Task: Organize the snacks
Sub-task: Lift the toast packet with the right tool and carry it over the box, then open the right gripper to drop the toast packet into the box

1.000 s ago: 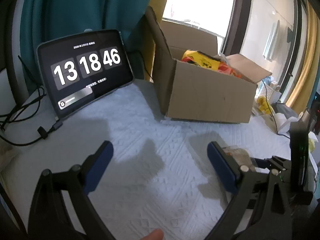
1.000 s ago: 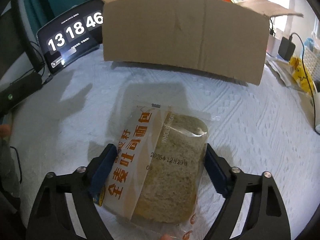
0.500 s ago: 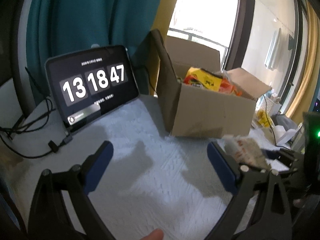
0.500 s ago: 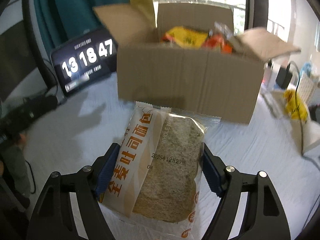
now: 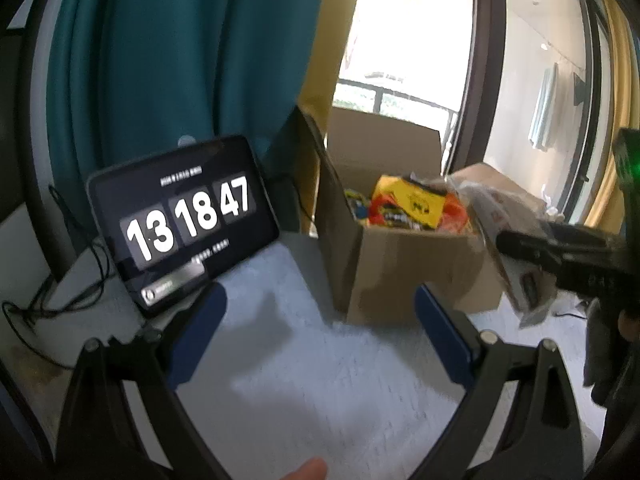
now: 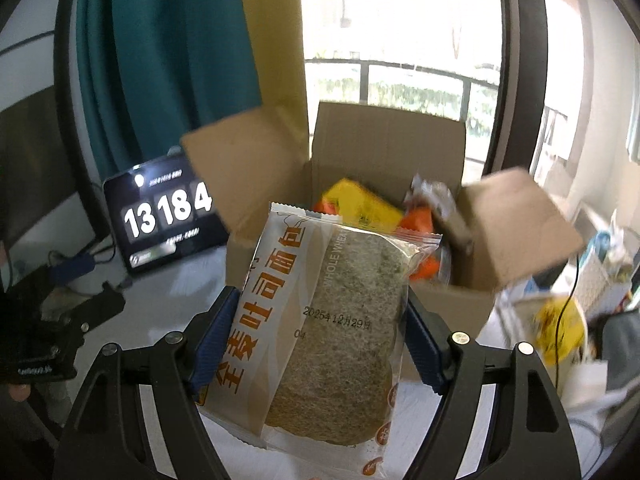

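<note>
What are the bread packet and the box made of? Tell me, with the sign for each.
Bread packet: apparently thin plastic film, glossy, part clear; glare, a crimped serrated top edge, and bread visible through it.
Box: corrugated cardboard by the look, matte brown; stiff flaps folded along creases.

Bread packet (image 6: 320, 320) white with orange characters; box (image 6: 400, 152) plain brown; curtain (image 5: 180, 52) teal; tongs' pads (image 6: 214, 340) blue

My right gripper (image 6: 320, 336) holds the clear-wrapped wholewheat bread packet (image 6: 320, 320); at twelve o'clock stands the open brown cardboard box (image 6: 452, 296), at ten o'clock the black clock tablet (image 6: 160, 216).
</note>
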`<move>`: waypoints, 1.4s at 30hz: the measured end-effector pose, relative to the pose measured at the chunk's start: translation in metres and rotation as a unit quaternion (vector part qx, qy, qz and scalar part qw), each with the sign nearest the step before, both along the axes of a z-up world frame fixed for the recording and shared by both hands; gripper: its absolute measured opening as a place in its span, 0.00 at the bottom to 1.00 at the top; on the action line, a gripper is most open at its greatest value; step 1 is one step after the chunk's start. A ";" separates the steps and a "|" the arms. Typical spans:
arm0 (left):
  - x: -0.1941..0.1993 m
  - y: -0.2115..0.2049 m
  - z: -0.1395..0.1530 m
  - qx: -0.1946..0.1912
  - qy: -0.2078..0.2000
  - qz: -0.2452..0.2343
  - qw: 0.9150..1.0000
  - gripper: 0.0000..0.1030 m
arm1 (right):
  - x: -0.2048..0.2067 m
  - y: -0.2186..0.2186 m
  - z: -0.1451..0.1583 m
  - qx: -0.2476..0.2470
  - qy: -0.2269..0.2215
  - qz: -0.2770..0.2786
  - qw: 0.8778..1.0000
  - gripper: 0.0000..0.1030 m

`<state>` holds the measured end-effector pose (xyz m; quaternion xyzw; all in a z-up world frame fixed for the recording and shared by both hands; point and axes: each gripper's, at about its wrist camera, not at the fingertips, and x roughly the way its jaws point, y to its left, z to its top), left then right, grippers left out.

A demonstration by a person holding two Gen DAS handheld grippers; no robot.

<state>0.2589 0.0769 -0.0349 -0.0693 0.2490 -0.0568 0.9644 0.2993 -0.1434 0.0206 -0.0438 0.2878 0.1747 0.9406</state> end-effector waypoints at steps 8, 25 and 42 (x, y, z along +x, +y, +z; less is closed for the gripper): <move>0.016 0.001 0.022 0.010 -0.028 0.002 1.000 0.93 | 0.045 0.010 0.030 -0.003 -0.036 0.010 0.999 0.78; 0.063 0.024 0.033 0.009 -0.028 0.035 0.999 0.93 | 0.160 0.053 0.041 0.007 -0.038 0.020 0.999 0.78; 0.106 0.029 0.042 0.014 -0.026 0.060 0.998 0.93 | 0.199 0.051 0.040 0.027 -0.031 0.001 0.999 0.88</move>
